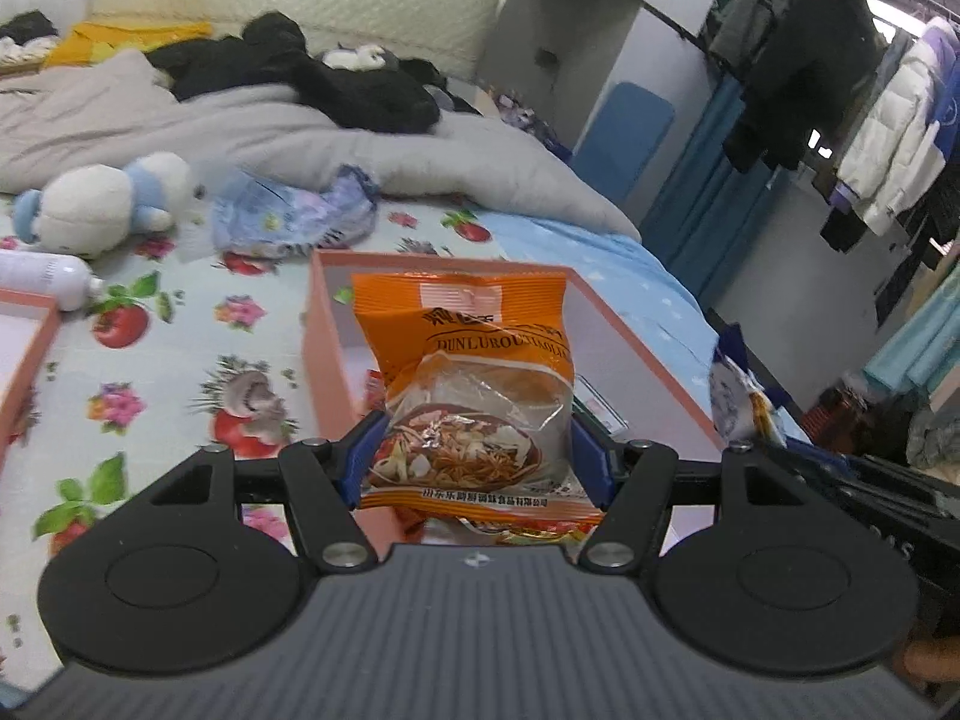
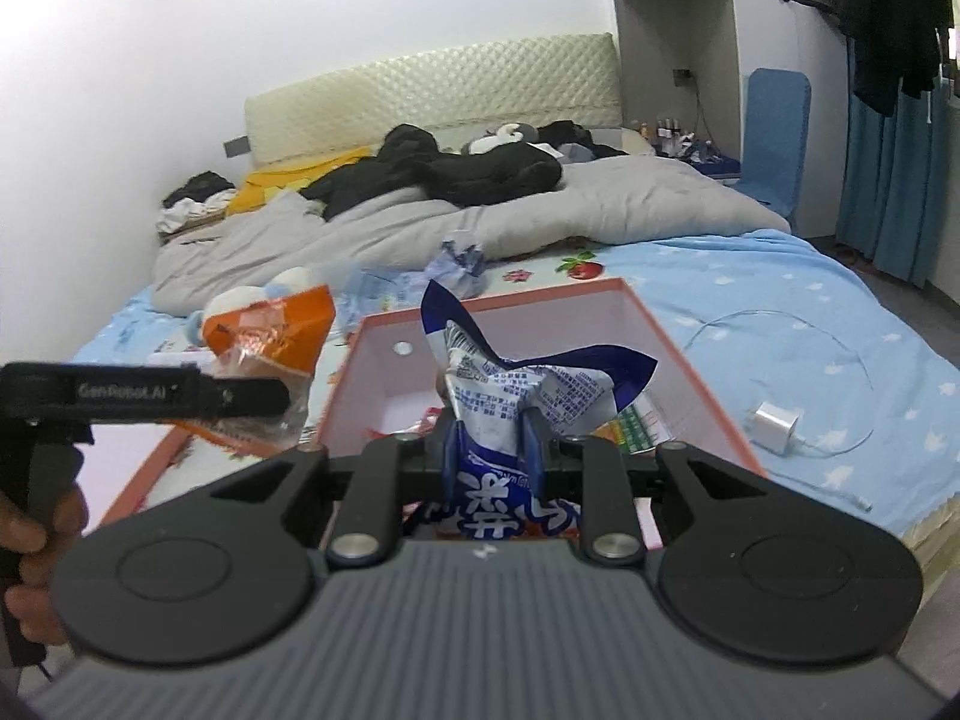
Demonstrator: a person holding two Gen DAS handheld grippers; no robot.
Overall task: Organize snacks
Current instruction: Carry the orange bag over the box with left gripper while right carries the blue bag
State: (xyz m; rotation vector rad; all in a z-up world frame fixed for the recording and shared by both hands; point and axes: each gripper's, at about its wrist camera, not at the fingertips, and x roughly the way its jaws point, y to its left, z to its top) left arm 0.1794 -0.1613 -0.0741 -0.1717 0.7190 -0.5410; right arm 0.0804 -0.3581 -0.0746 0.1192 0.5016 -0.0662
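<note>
In the left wrist view the left gripper (image 1: pixel 474 450) is clenched on an orange snack packet (image 1: pixel 474 372), its blue pads pressing the packet's sides, held above the pink box (image 1: pixel 324 324) on the flowered sheet, with a plush toy (image 1: pixel 102 201) at ten o'clock. In the right wrist view the right gripper (image 2: pixel 491 441) pinches a crumpled blue-and-white snack bag (image 2: pixel 516 384) tight over the same pink box (image 2: pixel 696 372), the orange packet (image 2: pixel 270 330) at ten o'clock and a white charger (image 2: pixel 776 423) at three o'clock on the blue sheet
</note>
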